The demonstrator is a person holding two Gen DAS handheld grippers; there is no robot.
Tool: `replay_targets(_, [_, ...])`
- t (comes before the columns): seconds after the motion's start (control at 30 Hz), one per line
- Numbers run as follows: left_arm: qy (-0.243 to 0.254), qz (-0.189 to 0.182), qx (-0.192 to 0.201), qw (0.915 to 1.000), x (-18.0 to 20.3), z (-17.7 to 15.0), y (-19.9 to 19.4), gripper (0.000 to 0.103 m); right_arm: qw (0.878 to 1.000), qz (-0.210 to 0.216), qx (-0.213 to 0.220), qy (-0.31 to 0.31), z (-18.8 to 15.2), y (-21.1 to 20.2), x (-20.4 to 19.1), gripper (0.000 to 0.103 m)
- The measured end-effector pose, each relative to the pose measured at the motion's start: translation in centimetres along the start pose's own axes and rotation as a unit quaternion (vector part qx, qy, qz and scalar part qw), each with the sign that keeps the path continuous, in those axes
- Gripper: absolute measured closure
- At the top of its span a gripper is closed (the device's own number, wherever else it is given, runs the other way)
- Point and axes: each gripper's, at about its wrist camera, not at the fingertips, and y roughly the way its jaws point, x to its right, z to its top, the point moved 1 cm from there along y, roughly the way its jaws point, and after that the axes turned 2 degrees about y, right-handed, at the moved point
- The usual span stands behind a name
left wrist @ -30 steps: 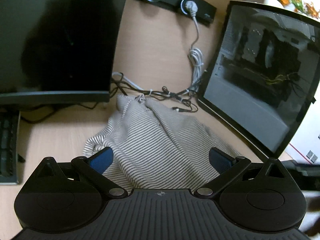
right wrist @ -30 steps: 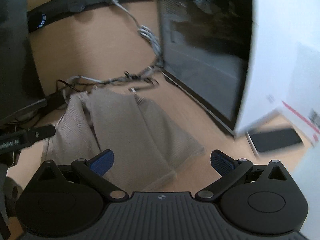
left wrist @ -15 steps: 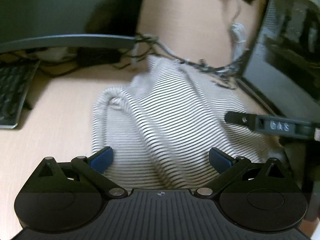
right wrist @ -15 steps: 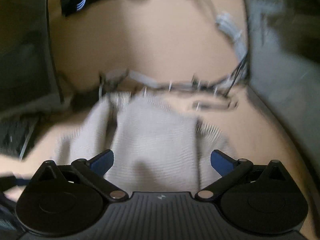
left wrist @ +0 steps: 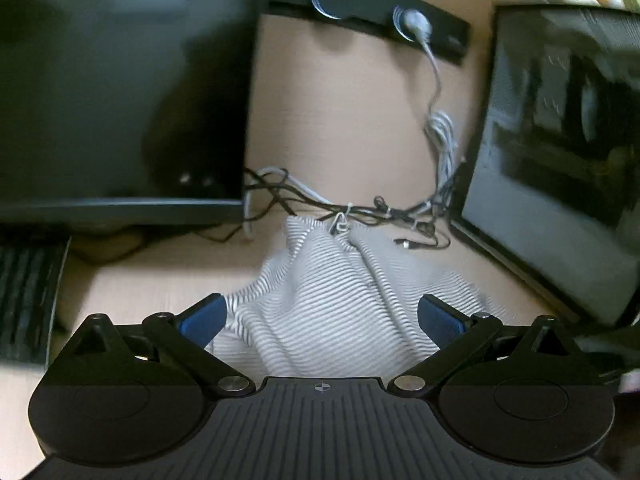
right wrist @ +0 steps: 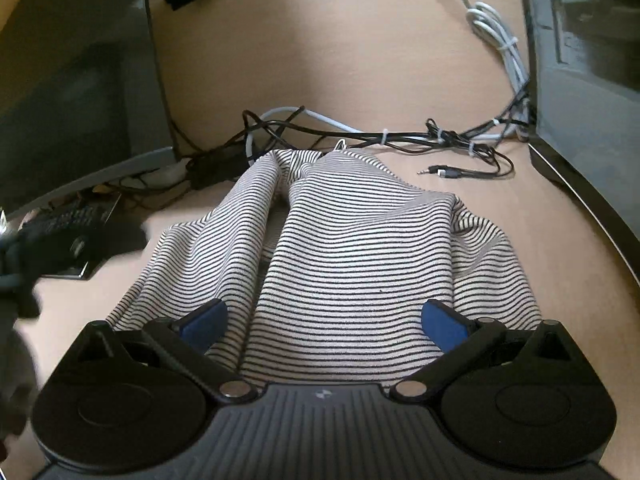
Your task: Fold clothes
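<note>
A white garment with thin black stripes (right wrist: 352,256) lies crumpled on the wooden desk (right wrist: 360,56); it also shows in the left wrist view (left wrist: 332,300), blurred. My left gripper (left wrist: 320,316) is open and empty, above the garment's near part. My right gripper (right wrist: 324,320) is open and empty, with its blue pads (right wrist: 444,324) spread over the garment's near edge. Neither gripper holds cloth. The garment's nearest edge is hidden under both gripper bodies.
A dark monitor (left wrist: 120,92) stands at the left and a glass-sided PC case (left wrist: 560,168) at the right. Tangled cables (right wrist: 380,136) lie just behind the garment. A keyboard (left wrist: 24,300) sits at the far left. A black power strip (left wrist: 372,28) is on the back wall.
Both grippers have swung about over the garment. The left view has pulled back and up from the cloth. The right view has steadied, closer over the garment. Both stay open.
</note>
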Motion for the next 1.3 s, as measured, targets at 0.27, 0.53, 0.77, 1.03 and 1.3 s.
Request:
replay_targets(0.27, [-0.088, -0.032, -0.081, 0.9923, -2.5, -4.0, -1.1, 0.0, 0.999, 0.022, -0.033, -0.025, -1.2, -1.0, -0.9, 0.0])
replay_targets(0.53, [-0.115, -0.05, -0.114, 0.9856, -3.7, -7.0, -7.7, 0.0, 0.992, 0.091, -0.052, 0.076, -4.1, -5.8, -1.6, 0.0])
replay_targets(0.77, [-0.198, -0.053, -0.227, 0.9521, -3.9, -4.7, -6.6, 0.0, 0.992, 0.003, -0.078, 0.102, -3.3, -6.2, -2.3, 0.0])
replay_targets(1.03, [-0.232, -0.16, -0.266, 0.9219, -2.9, -5.2, -6.1, 0.004, 0.989, -0.042, -0.107, 0.097, -3.0, -5.3, -3.3, 0.0])
replay_targets(1.3, [-0.244, -0.283, -0.274, 0.8862, -3.2, -4.7, -4.1, 0.057, 0.985, -0.068, -0.063, 0.148, -3.7, -6.1, -3.4, 0.003])
